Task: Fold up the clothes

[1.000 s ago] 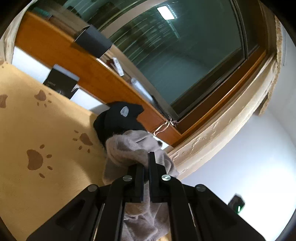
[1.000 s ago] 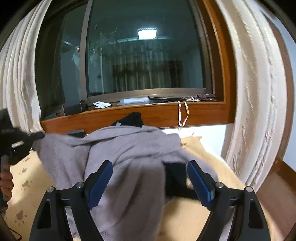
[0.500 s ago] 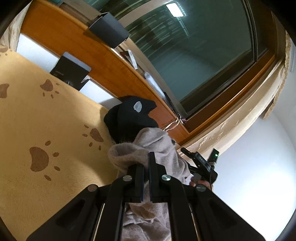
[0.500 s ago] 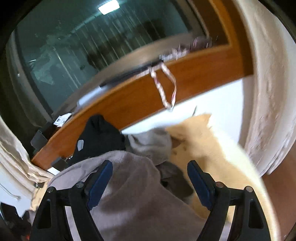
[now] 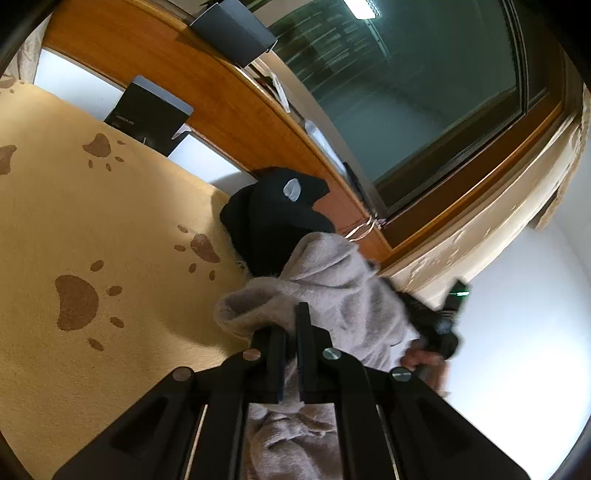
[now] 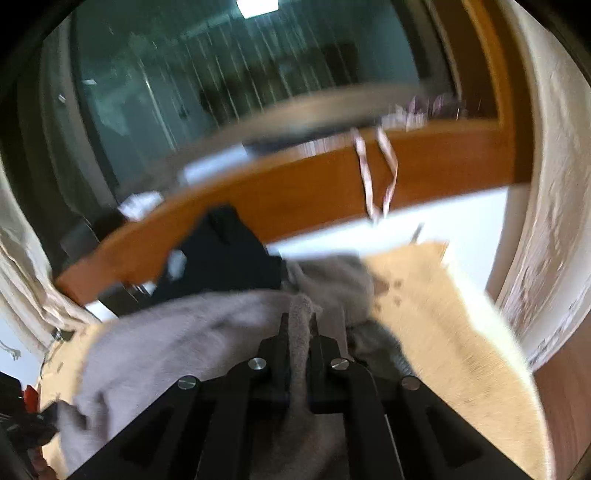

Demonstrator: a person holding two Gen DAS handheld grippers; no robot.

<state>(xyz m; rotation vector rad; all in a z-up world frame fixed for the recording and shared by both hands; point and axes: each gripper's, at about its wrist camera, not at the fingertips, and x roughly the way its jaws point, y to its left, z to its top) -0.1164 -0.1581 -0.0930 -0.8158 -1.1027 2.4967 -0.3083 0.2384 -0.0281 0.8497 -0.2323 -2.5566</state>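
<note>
Yellow blanket with brown paw prints covers the surface and fills the left wrist view's left half; it also shows at right in the right wrist view. Behind it runs a wooden window sill under a dark window, with a pale curtain at the right edge of the right wrist view.

Grey sweater lies bunched on the blanket, draped between both tools (right wrist view is motion-blurred, so fine detail is lost there). In that view the sweater spreads leftward across the blanket.

Black garment with a small grey tag sits against the sill, just behind the sweater and touching it; also seen at.

Left gripper: fingers pressed together, pinching a fold of the grey sweater. Right gripper: fingers closed on a ridge of the same sweater, fabric standing up between them.

Black box leans against the wall below the sill. A second dark box rests on the sill. A pale cord hangs in a loop from the sill edge.
</note>
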